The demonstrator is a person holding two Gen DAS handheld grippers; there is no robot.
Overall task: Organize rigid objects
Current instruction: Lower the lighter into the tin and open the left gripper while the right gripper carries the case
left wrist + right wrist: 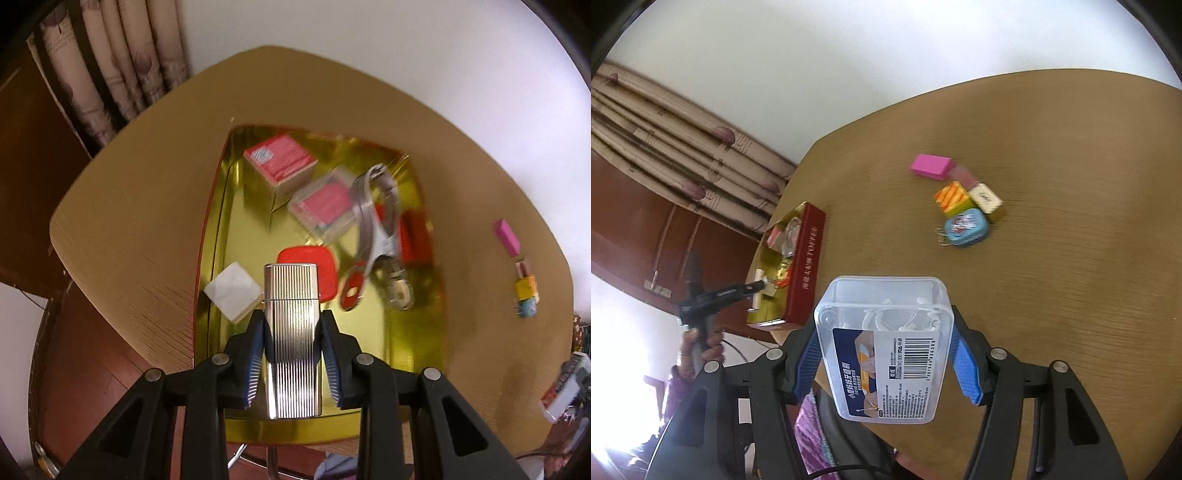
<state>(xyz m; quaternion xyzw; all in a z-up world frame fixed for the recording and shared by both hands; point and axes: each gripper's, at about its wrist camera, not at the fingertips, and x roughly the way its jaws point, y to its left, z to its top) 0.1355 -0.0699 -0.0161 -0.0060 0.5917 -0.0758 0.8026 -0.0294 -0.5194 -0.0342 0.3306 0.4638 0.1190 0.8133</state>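
My left tongs' blue ribbed pads (255,369) flank a silver lighter with fine vertical ridges (291,343), centre frame. Behind it gleams a gold-lined tray with red sides (229,229). Upper right in my right view lies a plain pink block (931,166).

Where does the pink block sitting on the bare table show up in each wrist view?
Left wrist view: the pink block lies at the right edge, on the wooden table, right of the gold-lined box.
Right wrist view: the pink block lies upper centre, far end of the loose cluster.
Shared landmark: the small blue tin at the cluster's other end.
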